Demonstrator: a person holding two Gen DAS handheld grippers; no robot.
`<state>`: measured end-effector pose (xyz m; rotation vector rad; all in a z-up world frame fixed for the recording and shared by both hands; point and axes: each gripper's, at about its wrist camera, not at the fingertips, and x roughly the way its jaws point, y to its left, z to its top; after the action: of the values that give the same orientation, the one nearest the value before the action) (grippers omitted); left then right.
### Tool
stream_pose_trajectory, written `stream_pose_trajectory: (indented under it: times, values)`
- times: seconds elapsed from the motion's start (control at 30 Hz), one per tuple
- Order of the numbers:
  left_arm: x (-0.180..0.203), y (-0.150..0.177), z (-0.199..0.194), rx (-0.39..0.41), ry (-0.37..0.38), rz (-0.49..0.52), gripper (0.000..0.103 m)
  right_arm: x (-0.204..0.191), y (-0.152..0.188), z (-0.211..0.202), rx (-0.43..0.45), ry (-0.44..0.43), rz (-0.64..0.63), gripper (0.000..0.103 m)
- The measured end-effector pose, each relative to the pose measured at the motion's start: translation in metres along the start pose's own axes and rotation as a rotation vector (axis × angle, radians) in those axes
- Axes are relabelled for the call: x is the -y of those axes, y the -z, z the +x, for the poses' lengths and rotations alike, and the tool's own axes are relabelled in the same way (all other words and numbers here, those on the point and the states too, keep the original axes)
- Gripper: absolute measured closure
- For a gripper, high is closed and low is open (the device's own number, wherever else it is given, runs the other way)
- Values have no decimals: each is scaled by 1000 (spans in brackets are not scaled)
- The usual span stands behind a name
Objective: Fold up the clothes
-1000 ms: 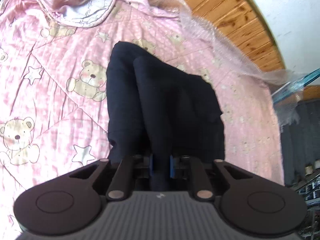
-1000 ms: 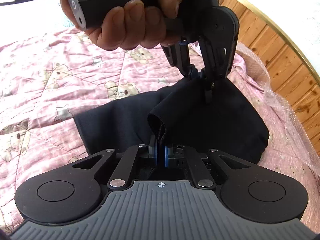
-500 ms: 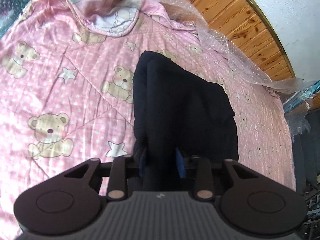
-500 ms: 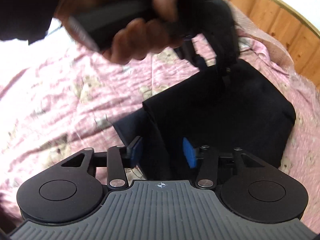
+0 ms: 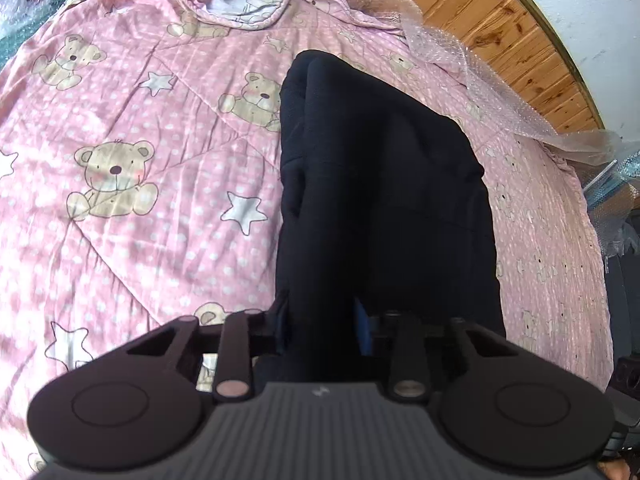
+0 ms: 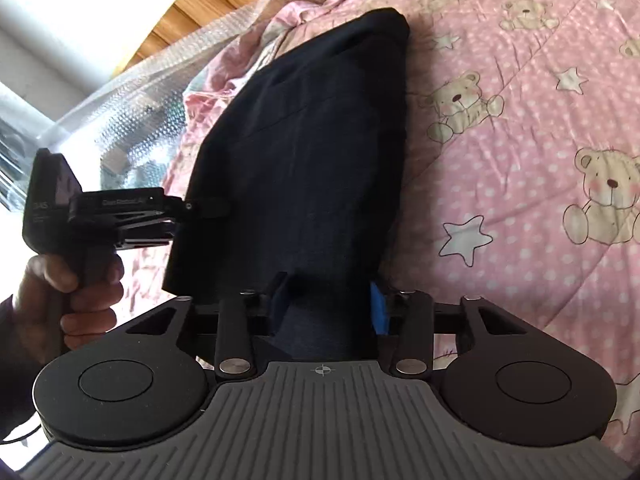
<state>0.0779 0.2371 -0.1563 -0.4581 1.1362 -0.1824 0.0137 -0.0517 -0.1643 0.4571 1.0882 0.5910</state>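
The dark garment (image 5: 380, 184) lay on the pink bear-print quilt (image 5: 140, 200) of the bed, already doubled over into a narrow, layered strip with a rounded fold at its far end. By the look of it, the fold just made was down and the piece was partly done. It likely needed at least one more fold across its length, and some smoothing, since the near edge looked bunched.

The left tool (image 5: 320, 320) had its jaws spread, with the near end of the garment lying loosely between them, not pinched. The right tool (image 6: 326, 304) was likewise parted, its blue pads (image 6: 378, 306) standing clear on either side of the cloth, so neither tool was gripping anything. In the right wrist view the left hand (image 6: 72, 300) showed at the side of the garment, holding its handle.

Around the garment the quilt was rumpled, and its top was turned back near the head of the bed. Bubble wrap (image 5: 480, 64) ran along the bed's far edge against the wooden board (image 5: 500, 12). Nothing lay on the garment itself; the soft, uneven quilt was the main hindrance to a crisp fold.
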Motion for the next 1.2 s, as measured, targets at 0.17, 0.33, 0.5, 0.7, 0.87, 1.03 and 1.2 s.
stream_pose_trajectory:
  times: [0.17, 0.33, 0.5, 0.7, 0.87, 1.03, 1.2]
  values:
    - [15, -3, -3, -16, -4, 10, 89, -4, -12, -4, -15, -10, 9, 95]
    - [38, 2, -16, -14, 37, -29, 91, -19, -36, -31, -13, -3, -122, 97]
    - [94, 34, -5, -55, 94, -46, 90, -21, -85, -80, -27, 162, -381, 98]
    - [142, 76, 35, -121, 40, -47, 87, 17, -102, -89, -77, 493, -355, 78]
    - [142, 80, 21, -115, 50, 14, 85, 42, -55, -129, 59, 488, -88, 59]
    - [145, 83, 3, -104, 33, 49, 85, 55, -15, -164, 106, 497, -18, 57]
    - [141, 93, -16, -50, 6, -62, 84, 65, 3, -201, 172, 443, 50, 50]
